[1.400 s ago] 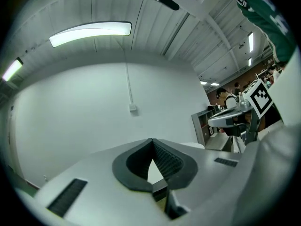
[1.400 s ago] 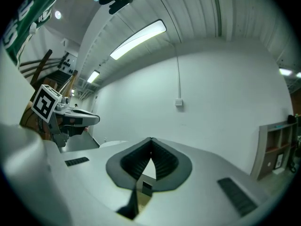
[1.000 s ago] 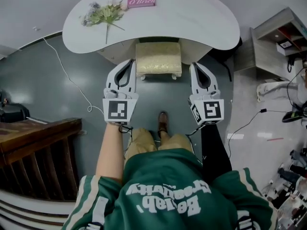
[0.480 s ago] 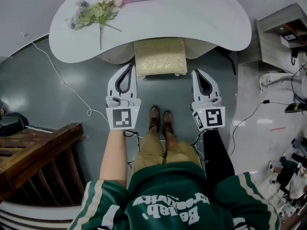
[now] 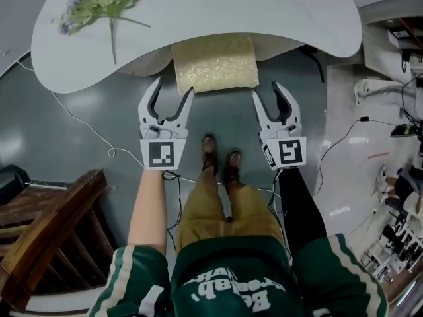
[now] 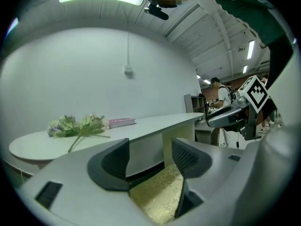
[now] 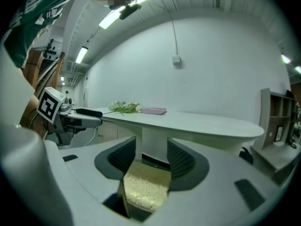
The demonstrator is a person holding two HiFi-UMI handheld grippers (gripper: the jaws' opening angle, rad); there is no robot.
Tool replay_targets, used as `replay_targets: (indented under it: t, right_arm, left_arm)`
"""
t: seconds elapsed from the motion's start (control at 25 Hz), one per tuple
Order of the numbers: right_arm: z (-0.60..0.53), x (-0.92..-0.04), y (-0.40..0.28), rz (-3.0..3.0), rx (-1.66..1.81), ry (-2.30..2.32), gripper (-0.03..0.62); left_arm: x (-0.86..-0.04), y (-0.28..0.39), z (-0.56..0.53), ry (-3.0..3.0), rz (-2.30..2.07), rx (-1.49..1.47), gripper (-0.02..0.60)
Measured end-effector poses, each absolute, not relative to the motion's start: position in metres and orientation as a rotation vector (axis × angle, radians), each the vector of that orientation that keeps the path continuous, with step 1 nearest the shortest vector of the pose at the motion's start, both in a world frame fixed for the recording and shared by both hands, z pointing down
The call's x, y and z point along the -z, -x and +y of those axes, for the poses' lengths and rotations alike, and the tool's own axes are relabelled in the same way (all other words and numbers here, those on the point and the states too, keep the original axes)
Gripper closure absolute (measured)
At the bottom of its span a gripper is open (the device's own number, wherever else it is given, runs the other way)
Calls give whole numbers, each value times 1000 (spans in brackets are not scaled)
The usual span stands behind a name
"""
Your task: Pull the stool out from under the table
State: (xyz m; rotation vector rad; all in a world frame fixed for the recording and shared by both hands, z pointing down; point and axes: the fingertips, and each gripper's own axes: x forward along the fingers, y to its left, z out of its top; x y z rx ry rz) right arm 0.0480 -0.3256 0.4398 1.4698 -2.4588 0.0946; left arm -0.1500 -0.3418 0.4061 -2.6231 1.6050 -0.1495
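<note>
**Pre-grasp on stool, both grippers released**

Left gripper (image 5: 173,88) and right gripper (image 5: 270,91): the jaws have just been opening and now stand spread. Nothing is pinched; the seat shows ahead of each pair, unpressed. The stool (image 5: 215,63) sits half tucked under the table (image 5: 284,18), front edge out, between the grippers.

Suggest clamping both side edges evenly, then pulling straight back and level.

The seat is rectangular, in gold patterned fabric, and looks padded. Legs hidden.

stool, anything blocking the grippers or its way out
Nothing visible separates the left gripper or right gripper from the stool; their jaws have just been opening, empty. The person's shoes stand in its way out.
</note>
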Motion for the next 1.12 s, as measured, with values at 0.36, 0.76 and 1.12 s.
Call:
replay_targets:
  t: [0.36, 0.76, 1.12]
  right_arm:
    - [-311, -543, -66, -2365, -220, -1439, 327]
    - [-299, -676, -107, -2271, -310, -1427, 289]
    - [-310, -799, -139, -2210, -361, -1417, 260]
  left_arm:
    - [-514, 162, -324, 2723, 1653, 307, 287]
    - [-612, 165, -302, 2741, 1726, 381, 272]
    - [-741, 171, -303, 2785, 1752, 565, 261]
